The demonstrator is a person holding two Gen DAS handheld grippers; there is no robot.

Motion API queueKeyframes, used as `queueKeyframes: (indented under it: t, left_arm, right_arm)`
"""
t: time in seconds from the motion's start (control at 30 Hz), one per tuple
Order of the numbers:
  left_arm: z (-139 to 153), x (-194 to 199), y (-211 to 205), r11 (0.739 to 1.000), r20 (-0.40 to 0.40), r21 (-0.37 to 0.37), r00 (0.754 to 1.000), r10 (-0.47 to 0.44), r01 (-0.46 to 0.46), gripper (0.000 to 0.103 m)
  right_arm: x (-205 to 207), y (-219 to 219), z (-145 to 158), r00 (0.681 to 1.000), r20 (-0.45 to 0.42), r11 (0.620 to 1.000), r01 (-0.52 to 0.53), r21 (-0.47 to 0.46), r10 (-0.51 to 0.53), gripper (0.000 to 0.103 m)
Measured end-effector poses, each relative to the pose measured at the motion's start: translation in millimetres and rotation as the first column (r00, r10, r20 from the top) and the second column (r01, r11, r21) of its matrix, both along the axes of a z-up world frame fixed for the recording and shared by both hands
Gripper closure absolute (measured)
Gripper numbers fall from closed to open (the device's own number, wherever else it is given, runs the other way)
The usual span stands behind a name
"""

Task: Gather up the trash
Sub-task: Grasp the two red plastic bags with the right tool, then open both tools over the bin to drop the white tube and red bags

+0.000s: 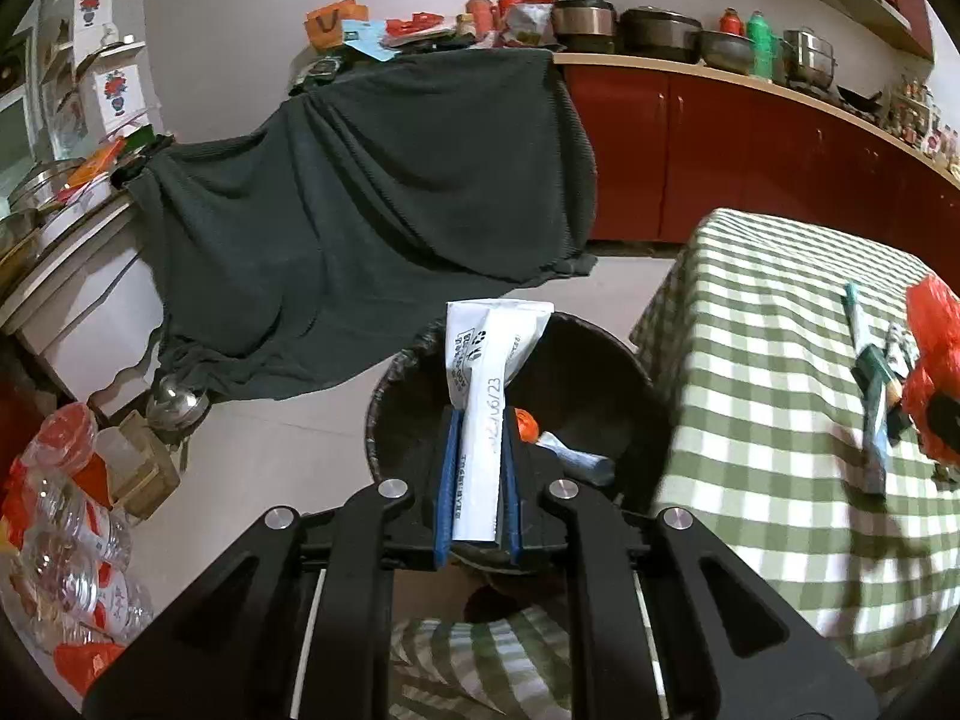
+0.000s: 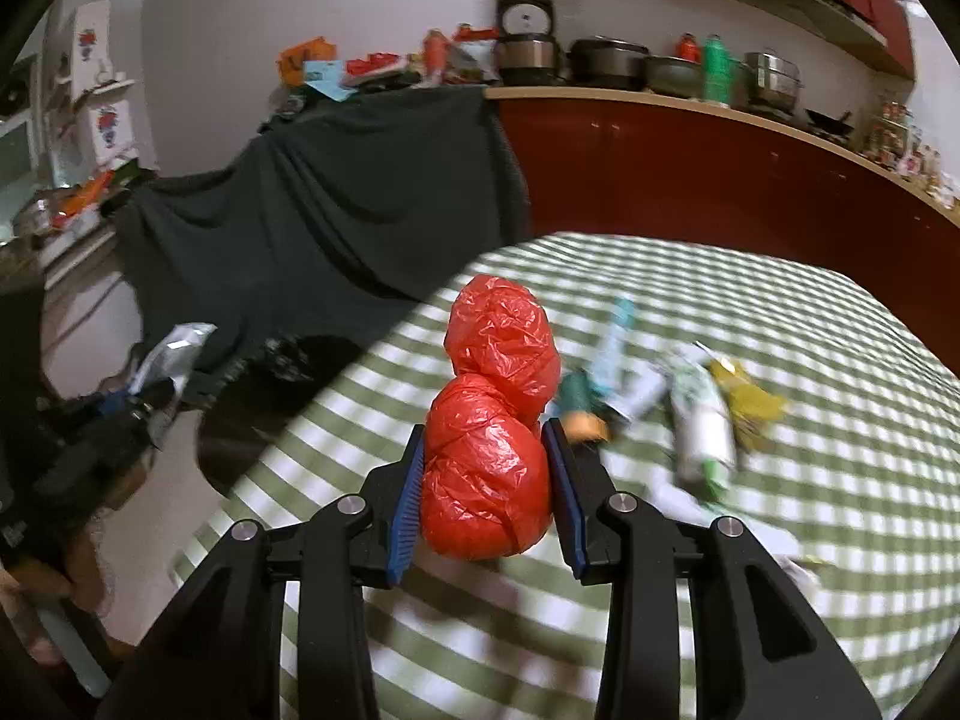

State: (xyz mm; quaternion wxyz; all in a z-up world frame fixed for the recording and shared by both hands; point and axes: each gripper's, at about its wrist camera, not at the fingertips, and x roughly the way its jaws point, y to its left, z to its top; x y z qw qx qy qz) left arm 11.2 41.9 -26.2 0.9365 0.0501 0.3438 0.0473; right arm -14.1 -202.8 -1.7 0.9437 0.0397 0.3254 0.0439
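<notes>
My left gripper (image 1: 478,420) is shut on a white printed wrapper (image 1: 483,372) and holds it upright over the black bin (image 1: 600,372) on the floor beside the table. The bin holds an orange scrap and a pale tube. My right gripper (image 2: 485,438) is shut on a crumpled red plastic bag (image 2: 492,420) above the green checked tablecloth (image 2: 780,540). The red bag also shows in the left wrist view (image 1: 930,372). More trash lies on the table to the right: a teal tube (image 2: 612,354), a white and green wrapper (image 2: 699,420) and a yellow wrapper (image 2: 744,399).
A dark green cloth (image 1: 372,198) drapes over furniture behind the bin. Red cabinets (image 1: 750,162) with pots run along the back. Empty plastic bottles (image 1: 72,540) and a metal kettle (image 1: 174,402) sit on the floor at left.
</notes>
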Motion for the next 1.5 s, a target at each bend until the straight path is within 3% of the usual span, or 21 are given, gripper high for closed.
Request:
queueKeyframes:
  t: [0.43,0.9,0.97,1.03,1.1,1.5]
  left_arm:
    - [-1.1,28.8,32.7,0.997,0.014,-0.010,0.997,0.082,-0.082,0.090]
    - [-20.4,66.7,42.7,0.996,-0.016,-0.005,0.996,0.087,-0.087,0.089]
    - [-25.5,72.0,44.2,0.996,-0.025,-0.005,0.996,0.083,-0.084,0.086]
    - [-29.9,76.1,48.4,0.995,-0.034,-0.020,0.995,0.094,-0.095,0.066]
    - [-32.2,77.2,52.7,0.993,-0.031,-0.033,0.993,0.112,-0.113,0.059]
    - [-18.5,67.4,49.0,0.993,-0.002,-0.050,0.995,0.103,-0.103,0.056]
  right_arm:
    - [61.4,74.6,6.2,0.983,0.018,0.982,-0.184,0.033,0.183,0.065]
    - [102.8,109.0,-13.3,0.971,-0.049,0.972,-0.231,0.039,0.232,0.064]
    - [109.0,112.0,-16.3,0.968,-0.065,0.970,-0.240,0.038,0.243,0.058]
    - [112.7,112.9,-17.7,0.968,-0.069,0.971,-0.237,0.041,0.240,0.045]
    - [112.2,113.5,-17.3,0.970,-0.061,0.971,-0.233,0.043,0.236,0.042]
    - [94.2,86.5,-4.8,0.982,-0.034,0.982,-0.186,0.043,0.188,0.042]
